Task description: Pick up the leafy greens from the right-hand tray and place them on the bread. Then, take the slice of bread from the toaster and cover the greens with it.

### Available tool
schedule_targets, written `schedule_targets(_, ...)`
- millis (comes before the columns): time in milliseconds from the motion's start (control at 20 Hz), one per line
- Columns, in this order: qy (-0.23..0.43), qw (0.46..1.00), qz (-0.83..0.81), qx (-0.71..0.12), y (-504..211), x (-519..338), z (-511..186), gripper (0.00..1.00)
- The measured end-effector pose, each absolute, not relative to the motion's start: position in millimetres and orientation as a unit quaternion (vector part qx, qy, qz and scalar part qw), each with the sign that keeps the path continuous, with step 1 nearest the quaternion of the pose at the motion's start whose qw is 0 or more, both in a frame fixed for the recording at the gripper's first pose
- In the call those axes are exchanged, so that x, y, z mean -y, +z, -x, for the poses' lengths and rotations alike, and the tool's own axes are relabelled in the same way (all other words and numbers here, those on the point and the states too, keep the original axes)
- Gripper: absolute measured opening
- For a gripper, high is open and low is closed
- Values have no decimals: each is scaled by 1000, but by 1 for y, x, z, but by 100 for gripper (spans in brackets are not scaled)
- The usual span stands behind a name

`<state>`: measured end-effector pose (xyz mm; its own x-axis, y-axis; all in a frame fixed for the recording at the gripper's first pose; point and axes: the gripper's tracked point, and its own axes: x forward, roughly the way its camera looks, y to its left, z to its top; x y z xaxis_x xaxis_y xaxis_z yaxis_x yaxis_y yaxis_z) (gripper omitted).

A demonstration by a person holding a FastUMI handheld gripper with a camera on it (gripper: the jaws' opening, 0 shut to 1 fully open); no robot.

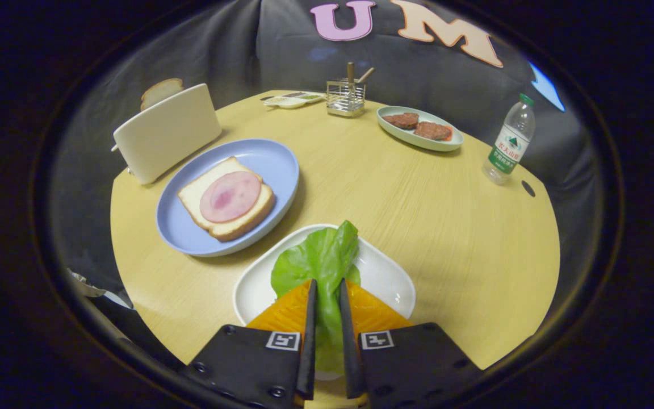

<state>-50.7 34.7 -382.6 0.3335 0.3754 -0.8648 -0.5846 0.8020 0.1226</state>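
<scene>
A green lettuce leaf (318, 258) lies on the white tray (386, 278) right in front of me. My gripper (325, 287) is shut on the lettuce leaf, whose near part runs back between the two fingers while its far tip reaches beyond them. Beyond the tray to the left, a blue plate (273, 165) holds a bread slice (193, 196) topped with a round pink ham slice (229, 196). Behind that plate stands a white toaster (167, 133) with a slice of bread (160, 91) sticking up out of it.
On the round wooden table (446, 216), a pale green dish (418, 139) with two meat patties sits at the far side. A wire holder (346, 96) with utensils and a small flat dish (290, 100) stand further back. A water bottle (510, 142) stands near the right edge.
</scene>
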Motion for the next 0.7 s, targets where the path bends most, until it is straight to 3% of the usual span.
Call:
schedule_targets(150,282,817,112,-491,-383,-31,47,10)
schedule_targets(700,273,842,98,-455,-333,-46,34,10)
